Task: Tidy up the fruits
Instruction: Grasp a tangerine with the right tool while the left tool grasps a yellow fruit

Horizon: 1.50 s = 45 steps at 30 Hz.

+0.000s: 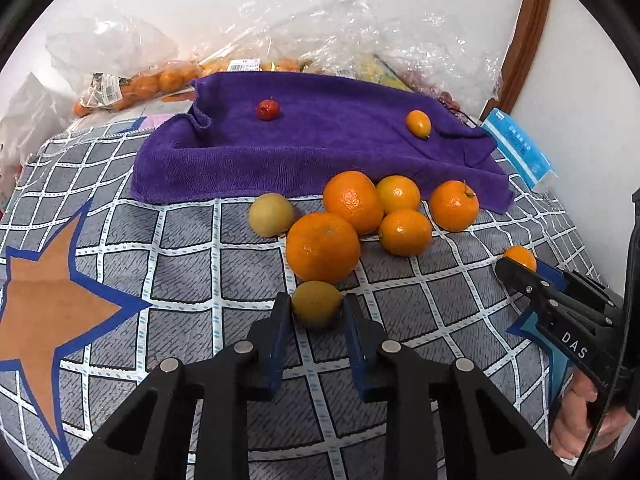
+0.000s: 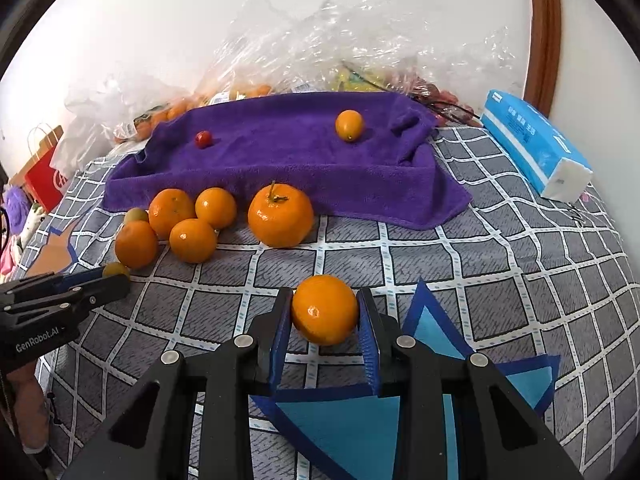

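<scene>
The purple towel (image 1: pixel 304 152) looks like soft, matt, nappy cloth, and the checked cloth (image 1: pixel 200 248) under it is flatter woven fabric. The oranges (image 1: pixel 322 246) have glossy, finely pitted peel. Crinkled clear plastic bags (image 2: pixel 320 40) shine behind, beside a glossy wooden frame (image 2: pixel 544 32).

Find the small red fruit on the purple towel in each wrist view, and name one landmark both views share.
Left wrist view: small red fruit sits upper centre, on the towel's left half.
Right wrist view: small red fruit sits upper left, on the towel's left part.
Shared landmark: the purple towel.
</scene>
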Tool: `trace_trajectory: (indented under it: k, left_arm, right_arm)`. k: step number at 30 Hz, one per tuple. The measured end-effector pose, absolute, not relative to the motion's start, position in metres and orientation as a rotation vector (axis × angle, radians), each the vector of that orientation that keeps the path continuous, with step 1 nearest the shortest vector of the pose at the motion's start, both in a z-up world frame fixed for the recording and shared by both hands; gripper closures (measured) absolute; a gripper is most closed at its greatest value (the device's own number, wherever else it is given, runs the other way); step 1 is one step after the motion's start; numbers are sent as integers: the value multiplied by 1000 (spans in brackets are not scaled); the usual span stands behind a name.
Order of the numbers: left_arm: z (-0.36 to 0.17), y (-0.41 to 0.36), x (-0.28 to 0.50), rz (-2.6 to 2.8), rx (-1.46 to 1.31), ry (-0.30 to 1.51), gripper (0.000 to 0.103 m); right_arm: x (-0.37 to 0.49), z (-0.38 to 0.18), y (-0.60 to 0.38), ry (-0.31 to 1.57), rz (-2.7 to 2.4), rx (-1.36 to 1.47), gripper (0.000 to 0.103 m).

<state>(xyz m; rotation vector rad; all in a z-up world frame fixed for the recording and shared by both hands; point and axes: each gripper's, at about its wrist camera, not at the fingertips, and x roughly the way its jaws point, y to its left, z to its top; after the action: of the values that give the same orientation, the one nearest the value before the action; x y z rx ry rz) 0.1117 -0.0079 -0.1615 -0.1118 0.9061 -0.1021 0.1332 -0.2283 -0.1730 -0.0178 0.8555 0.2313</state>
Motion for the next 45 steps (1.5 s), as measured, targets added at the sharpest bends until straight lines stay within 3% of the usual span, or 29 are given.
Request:
trace_trajectory:
  k: [45]
  left_arm:
    - [-158,-9,102,-161,-120,845,79]
  right_arm:
    - [128,-170,-226,824,243,-29,71]
